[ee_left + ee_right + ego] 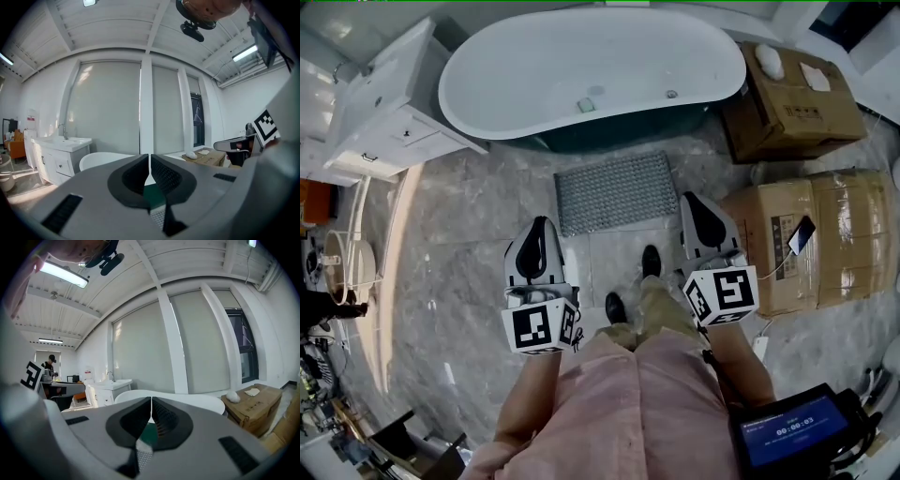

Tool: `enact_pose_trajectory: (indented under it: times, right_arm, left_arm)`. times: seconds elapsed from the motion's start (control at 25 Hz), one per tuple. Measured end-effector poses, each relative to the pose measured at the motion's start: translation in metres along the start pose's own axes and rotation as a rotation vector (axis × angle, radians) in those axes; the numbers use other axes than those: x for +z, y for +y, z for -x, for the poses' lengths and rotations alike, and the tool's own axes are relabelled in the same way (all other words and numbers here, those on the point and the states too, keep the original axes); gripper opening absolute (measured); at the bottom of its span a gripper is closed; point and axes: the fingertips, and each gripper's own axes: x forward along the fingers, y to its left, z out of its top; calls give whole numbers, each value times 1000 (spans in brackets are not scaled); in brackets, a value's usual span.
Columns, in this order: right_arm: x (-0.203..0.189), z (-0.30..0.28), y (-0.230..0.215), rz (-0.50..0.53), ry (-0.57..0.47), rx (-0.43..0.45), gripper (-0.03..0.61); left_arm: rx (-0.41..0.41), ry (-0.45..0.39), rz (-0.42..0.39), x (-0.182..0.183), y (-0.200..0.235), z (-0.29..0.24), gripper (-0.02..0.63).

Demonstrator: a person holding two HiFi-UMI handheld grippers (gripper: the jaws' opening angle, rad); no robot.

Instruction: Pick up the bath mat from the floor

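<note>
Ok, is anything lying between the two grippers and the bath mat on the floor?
Nothing visible. The bath mat lies on bare floor with nothing on it; the left gripper and right gripper hang by its near edge, jaws shut.

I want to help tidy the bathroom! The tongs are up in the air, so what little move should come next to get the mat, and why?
Probably lower both toward the near edge of the grey textured rectangular bath mat. It lies flat on the grey stone floor, and the left tongs and right tongs hang shut and empty, clear of it.
</note>
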Motion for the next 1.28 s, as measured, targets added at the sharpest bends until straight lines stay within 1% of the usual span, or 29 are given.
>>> enact_pose_trajectory:
  times: [0.24,0.36,0.44,0.6,0.88,1.12,1.28]
  right_arm:
    - [19,-38,-51,-21,-31,2,18]
    - [31,-56,-90,-27,-47,15,18]
    - [37,-64,-105,-30,-58,22,18]
    - [51,-76,-104,-18,-91,40,18]
    - [82,-98,-92,33,-150,87,18]
    - [101,-117,-89,64,-173,82,18]
    - [107,-129,-82,73,-162,70,18]
  left_arm:
    - [18,-5,-41,23,-14,-55,37]
    - [33,-13,-60,37,-36,-90,37]
    - [41,-24,-63,43,-44,-102,37]
    - [60,-64,-66,58,-37,-106,37]
    - [124,-137,-70,80,-11,-105,37]
    - [148,-149,-57,83,12,-110,37]
    - [143,-139,-40,84,32,-114,37]
